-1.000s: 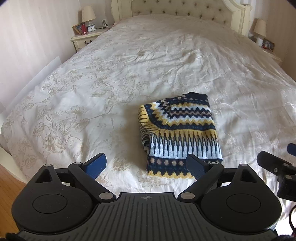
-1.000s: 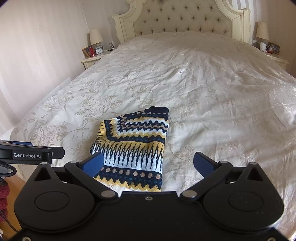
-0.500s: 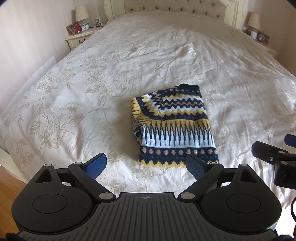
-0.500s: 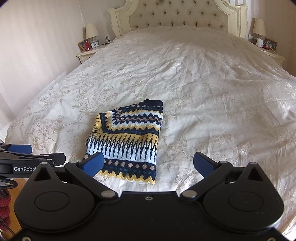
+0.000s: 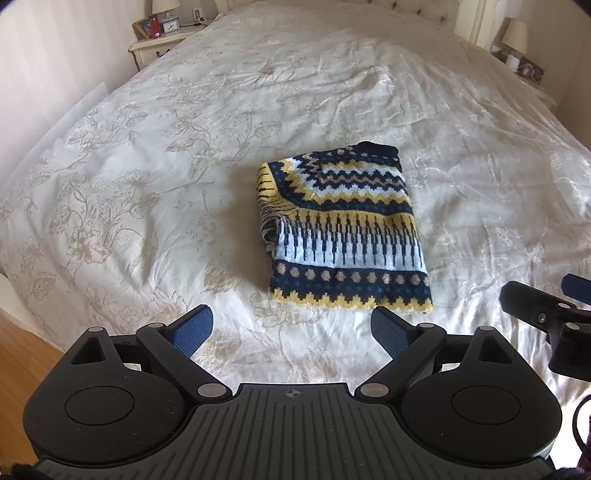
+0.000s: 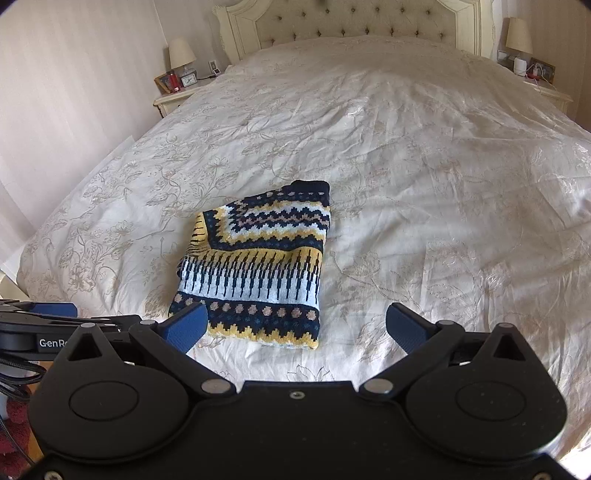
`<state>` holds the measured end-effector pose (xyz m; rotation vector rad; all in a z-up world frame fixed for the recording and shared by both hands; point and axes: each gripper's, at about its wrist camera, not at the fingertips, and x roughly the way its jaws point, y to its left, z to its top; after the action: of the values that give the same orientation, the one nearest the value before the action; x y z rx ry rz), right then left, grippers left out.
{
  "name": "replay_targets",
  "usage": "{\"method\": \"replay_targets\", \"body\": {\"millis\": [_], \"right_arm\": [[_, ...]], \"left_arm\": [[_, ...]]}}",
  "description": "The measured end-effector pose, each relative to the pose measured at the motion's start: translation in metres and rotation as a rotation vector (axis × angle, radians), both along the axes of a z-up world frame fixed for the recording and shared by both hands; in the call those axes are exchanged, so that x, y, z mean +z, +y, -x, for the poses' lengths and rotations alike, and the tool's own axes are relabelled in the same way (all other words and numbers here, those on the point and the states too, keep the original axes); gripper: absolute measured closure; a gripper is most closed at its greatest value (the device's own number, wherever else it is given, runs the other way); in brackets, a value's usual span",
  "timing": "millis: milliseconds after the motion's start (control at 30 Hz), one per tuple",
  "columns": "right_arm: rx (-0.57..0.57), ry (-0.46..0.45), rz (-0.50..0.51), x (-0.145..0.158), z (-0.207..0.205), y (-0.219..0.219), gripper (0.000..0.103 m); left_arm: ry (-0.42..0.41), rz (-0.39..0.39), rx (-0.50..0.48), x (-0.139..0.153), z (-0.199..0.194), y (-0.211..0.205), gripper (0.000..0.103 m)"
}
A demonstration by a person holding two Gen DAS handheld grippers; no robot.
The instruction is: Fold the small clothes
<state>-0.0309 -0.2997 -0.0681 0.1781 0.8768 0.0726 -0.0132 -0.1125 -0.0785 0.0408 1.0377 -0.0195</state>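
A small knitted sweater (image 5: 343, 229), patterned in navy, yellow and white, lies folded into a neat rectangle on the floral bedspread (image 5: 147, 177). My left gripper (image 5: 293, 328) hovers open just short of its near hem, nothing between the blue pads. In the right wrist view the same sweater (image 6: 258, 269) sits ahead and slightly left. My right gripper (image 6: 295, 325) is open and empty above the near hem. The right gripper also shows at the right edge of the left wrist view (image 5: 546, 306).
The bed has a tufted cream headboard (image 6: 354, 18). A nightstand (image 6: 173, 99) with lamp, clock and photo frame stands far left; another nightstand (image 6: 546, 88) with a lamp is far right. Wooden floor (image 5: 22, 354) shows beyond the bed's near left corner.
Both grippers have moved forward and tilted down toward the sweater, which now looks larger and nearer. The sweater has not moved, and both grippers stay open.
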Motion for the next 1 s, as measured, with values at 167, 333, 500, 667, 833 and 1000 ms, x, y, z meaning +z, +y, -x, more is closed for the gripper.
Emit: {"method": "replay_targets", "body": {"millis": [167,333,500,667,833,1000], "right_arm": [[-0.009,0.010,-0.013,-0.002,-0.001,-0.001,0.001],[-0.020,0.018,-0.029,-0.004,-0.004,-0.001,0.001],[-0.021,0.025,-0.037,-0.006,-0.006,0.000,0.001],[-0.025,0.035,-0.045,-0.008,-0.009,0.001,0.001],[-0.025,0.042,-0.050,-0.010,-0.011,0.002,0.001],[-0.025,0.049,-0.053,-0.011,-0.014,0.003,0.001]], "left_arm": [[0.012,-0.009,-0.005,-0.001,-0.002,0.000,0.010],[0.030,0.000,-0.006,-0.003,-0.004,0.001,0.010],[0.044,0.004,-0.005,-0.004,-0.006,0.003,0.010],[0.054,0.006,-0.004,-0.006,-0.008,0.003,0.010],[0.062,0.008,-0.007,-0.007,-0.010,0.003,0.010],[0.066,0.010,-0.007,-0.009,-0.012,0.004,0.010]]}}
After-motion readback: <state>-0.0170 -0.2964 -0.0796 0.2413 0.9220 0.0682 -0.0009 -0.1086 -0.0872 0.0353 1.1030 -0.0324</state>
